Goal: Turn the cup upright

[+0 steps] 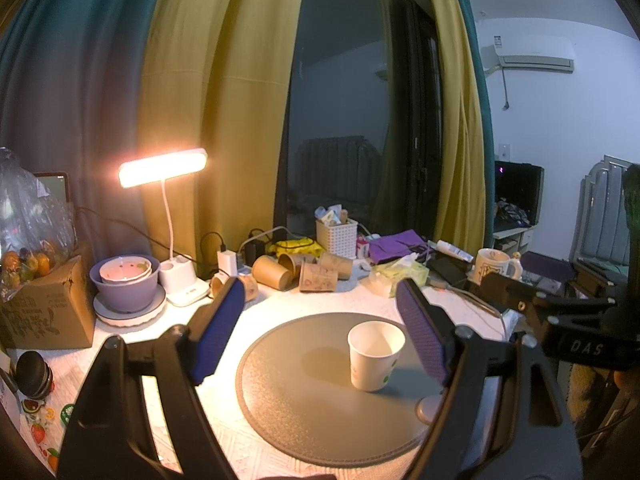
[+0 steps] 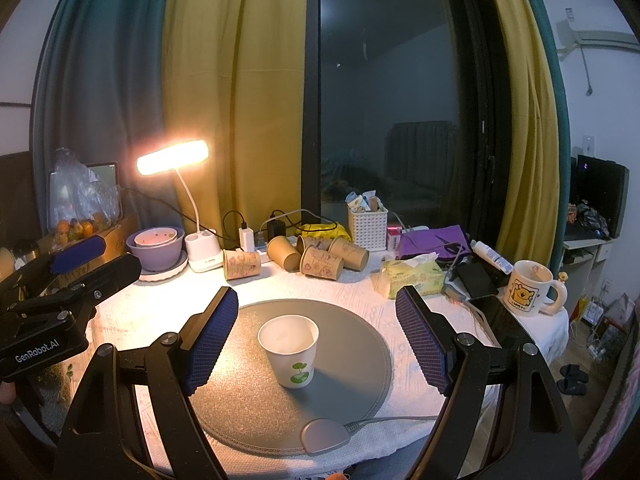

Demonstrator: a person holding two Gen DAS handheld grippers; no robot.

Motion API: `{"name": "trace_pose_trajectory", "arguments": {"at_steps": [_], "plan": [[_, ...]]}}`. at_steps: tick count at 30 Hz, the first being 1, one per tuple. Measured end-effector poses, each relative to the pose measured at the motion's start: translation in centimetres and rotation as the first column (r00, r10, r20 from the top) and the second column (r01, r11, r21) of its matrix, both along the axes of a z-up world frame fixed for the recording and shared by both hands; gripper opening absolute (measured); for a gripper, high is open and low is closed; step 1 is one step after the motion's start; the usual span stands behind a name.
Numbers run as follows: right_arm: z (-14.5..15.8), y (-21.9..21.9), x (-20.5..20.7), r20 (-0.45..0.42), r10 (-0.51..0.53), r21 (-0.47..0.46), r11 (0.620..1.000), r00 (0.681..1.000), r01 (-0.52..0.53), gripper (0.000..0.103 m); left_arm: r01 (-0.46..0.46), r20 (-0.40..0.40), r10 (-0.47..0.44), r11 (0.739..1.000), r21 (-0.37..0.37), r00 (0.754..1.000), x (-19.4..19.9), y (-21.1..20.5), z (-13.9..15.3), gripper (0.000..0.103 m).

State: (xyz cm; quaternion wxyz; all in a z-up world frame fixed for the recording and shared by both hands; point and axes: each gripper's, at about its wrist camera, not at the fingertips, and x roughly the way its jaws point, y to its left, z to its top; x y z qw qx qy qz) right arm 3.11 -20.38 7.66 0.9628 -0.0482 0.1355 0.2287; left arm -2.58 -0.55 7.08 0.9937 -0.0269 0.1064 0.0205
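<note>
A white paper cup [image 1: 375,355] with a green print stands upright, mouth up, on the round grey mat [image 1: 304,396]. It also shows in the right wrist view [image 2: 289,350] on the mat [image 2: 240,392]. My left gripper [image 1: 322,334] is open and empty, with the cup just inside its right finger. My right gripper [image 2: 316,340] is open and empty, its fingers wide on either side of the cup and not touching it. Each gripper shows at the edge of the other's view.
Several brown paper cups [image 2: 316,258] lie on their sides behind the mat. A lit desk lamp [image 2: 174,162], purple bowls [image 2: 156,246], a white basket [image 2: 367,226], a tissue pack [image 2: 414,276] and a mug [image 2: 530,288] stand along the back. A cable puck [image 2: 324,436] lies at the mat's front edge.
</note>
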Motion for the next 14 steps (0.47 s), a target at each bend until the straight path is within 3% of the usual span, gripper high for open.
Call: {"name": "trace_pose_trajectory", "arguments": {"at_steps": [14], "plan": [[-0.26,0.09,-0.02,-0.005,0.002,-0.003,1.000,1.000,-0.002,0.084,0.030,0.017,-0.030,1.000,-0.001,0.999,-0.47,0.11,-0.36,0.079]]}}
